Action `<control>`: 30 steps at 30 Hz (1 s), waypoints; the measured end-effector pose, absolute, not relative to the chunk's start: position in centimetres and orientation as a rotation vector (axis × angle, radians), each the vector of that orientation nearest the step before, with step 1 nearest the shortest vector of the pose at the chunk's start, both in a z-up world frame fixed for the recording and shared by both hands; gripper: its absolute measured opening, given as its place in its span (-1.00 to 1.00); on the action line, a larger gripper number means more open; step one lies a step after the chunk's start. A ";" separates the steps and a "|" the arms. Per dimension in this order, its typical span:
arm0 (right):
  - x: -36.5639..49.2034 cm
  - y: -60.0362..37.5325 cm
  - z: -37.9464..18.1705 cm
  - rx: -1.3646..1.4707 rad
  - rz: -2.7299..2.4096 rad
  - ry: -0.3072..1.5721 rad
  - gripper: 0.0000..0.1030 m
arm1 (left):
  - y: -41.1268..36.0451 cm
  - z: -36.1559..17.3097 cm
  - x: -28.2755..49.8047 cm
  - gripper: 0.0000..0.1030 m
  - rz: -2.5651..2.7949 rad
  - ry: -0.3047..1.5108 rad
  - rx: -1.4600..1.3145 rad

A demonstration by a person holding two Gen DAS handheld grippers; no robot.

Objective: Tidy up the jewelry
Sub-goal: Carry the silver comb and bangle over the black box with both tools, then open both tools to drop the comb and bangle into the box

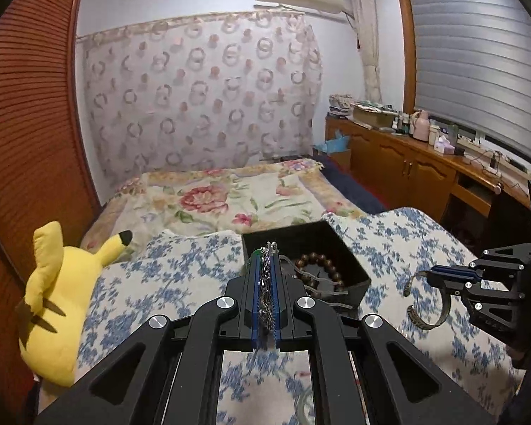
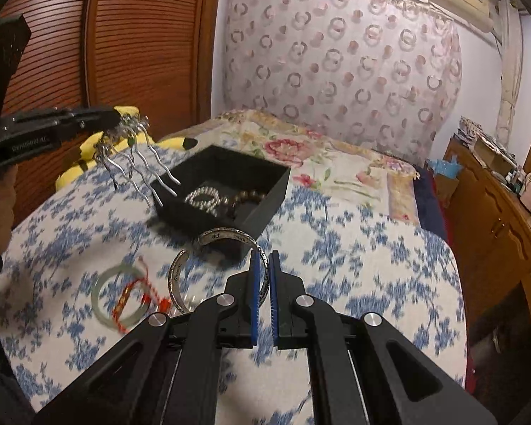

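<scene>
A black open box (image 1: 340, 248) (image 2: 265, 191) sits on a blue-flowered cloth and holds a brown bead bracelet (image 1: 322, 265) (image 2: 251, 198) and a silver bead bracelet (image 2: 203, 198). My left gripper (image 1: 266, 251) (image 2: 118, 120) is shut on a silver hair comb (image 1: 265, 283) (image 2: 138, 166), held above the box's near-left corner. My right gripper (image 2: 264, 258) (image 1: 430, 276) is shut on a silver cuff bangle (image 2: 216, 269) (image 1: 424, 304), held above the cloth just right of the box. A pale green jade bangle (image 2: 104, 297) and a red-orange woven bracelet (image 2: 131, 301) lie on the cloth.
A yellow plush toy (image 1: 56, 304) lies at the cloth's left edge. Behind is a bed with a floral cover (image 1: 223, 198). Wooden cabinets (image 1: 407, 166) with clutter run along the right wall.
</scene>
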State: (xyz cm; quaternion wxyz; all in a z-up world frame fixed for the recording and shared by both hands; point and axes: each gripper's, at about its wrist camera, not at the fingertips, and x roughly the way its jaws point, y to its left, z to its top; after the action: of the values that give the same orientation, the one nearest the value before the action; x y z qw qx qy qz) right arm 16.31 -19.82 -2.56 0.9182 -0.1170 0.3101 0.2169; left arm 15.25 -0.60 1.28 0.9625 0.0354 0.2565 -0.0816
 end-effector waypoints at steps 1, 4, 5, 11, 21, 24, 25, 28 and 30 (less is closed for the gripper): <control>16.7 -19.8 -2.4 -0.237 0.447 0.636 -0.88 | -0.7 1.3 15.9 -0.91 -0.168 0.522 0.071; 18.3 -19.6 -1.9 -0.229 0.455 0.629 -0.88 | -1.0 1.2 17.6 -0.91 -0.172 0.531 0.068; 18.7 -19.5 -1.8 -0.230 0.457 0.628 -0.88 | -1.0 1.1 18.3 -0.91 -0.173 0.536 0.065; 21.7 -18.8 -1.5 -0.237 0.467 0.627 -0.88 | -0.7 0.1 21.5 -0.91 -0.183 0.573 0.037; 25.7 -16.9 -2.6 -0.250 0.496 0.651 -0.88 | -0.8 -2.8 23.7 -0.90 -0.203 0.662 0.025; 26.8 -15.9 -3.0 -0.259 0.509 0.662 -0.88 | -0.5 -3.2 23.9 -0.90 -0.217 0.679 0.013; 27.1 -15.5 -3.1 -0.266 0.513 0.662 -0.88 | -0.5 -3.2 23.8 -0.90 -0.219 0.678 0.012; 27.8 -14.4 -3.3 -0.277 0.532 0.667 -0.88 | -0.3 -3.0 23.6 -0.90 -0.219 0.673 0.010; 28.3 -13.3 -3.7 -0.298 0.538 0.671 -0.88 | -0.1 -2.8 23.2 -0.90 -0.221 0.671 0.006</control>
State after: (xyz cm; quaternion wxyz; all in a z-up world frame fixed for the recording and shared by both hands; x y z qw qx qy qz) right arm 28.31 -13.34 -3.65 0.8981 -0.1441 0.3242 0.2598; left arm 23.22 -0.07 -2.81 0.9383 0.0030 0.3285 -0.1082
